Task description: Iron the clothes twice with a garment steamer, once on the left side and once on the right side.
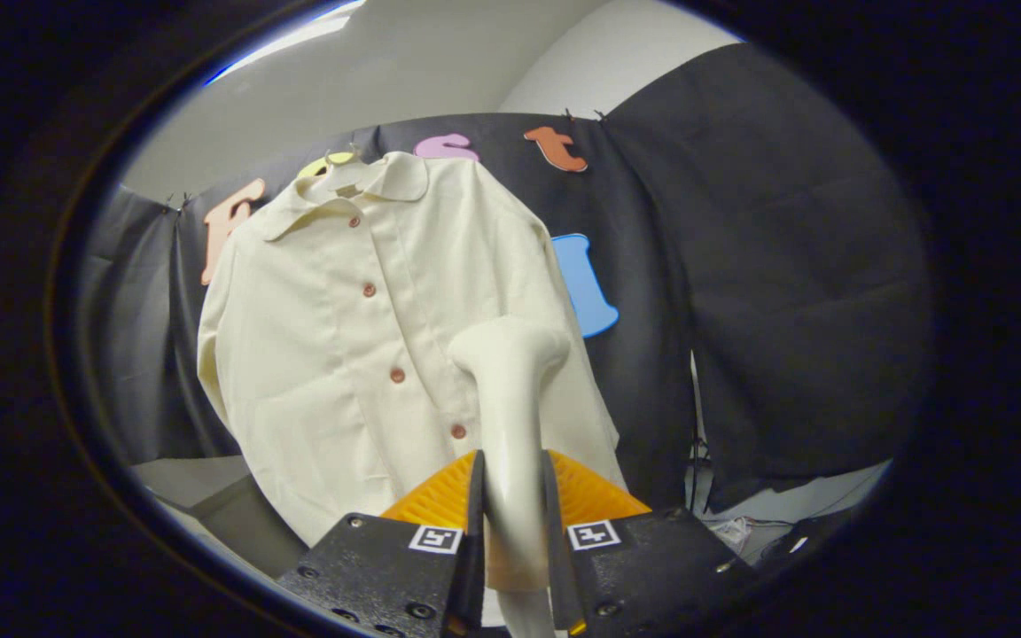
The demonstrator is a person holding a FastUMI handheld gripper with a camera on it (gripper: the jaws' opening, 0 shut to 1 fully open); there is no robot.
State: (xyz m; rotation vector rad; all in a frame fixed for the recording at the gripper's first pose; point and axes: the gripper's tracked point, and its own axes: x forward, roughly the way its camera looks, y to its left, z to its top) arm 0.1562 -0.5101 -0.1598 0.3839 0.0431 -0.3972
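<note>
A cream button-up shirt hangs on a hanger against the black booth wall, its front with several brown buttons facing me. My gripper is shut on the handle of a white garment steamer, both orange-backed fingers pressing on its sides. The steamer rises between the fingers and its head sits in front of the shirt's right half, level with the lower buttons. Whether the head touches the cloth I cannot tell.
Black cloth covers the wall behind and to the right of the shirt. A grey surface lies below the shirt's left hem. Cables lie on a white surface at the lower right.
</note>
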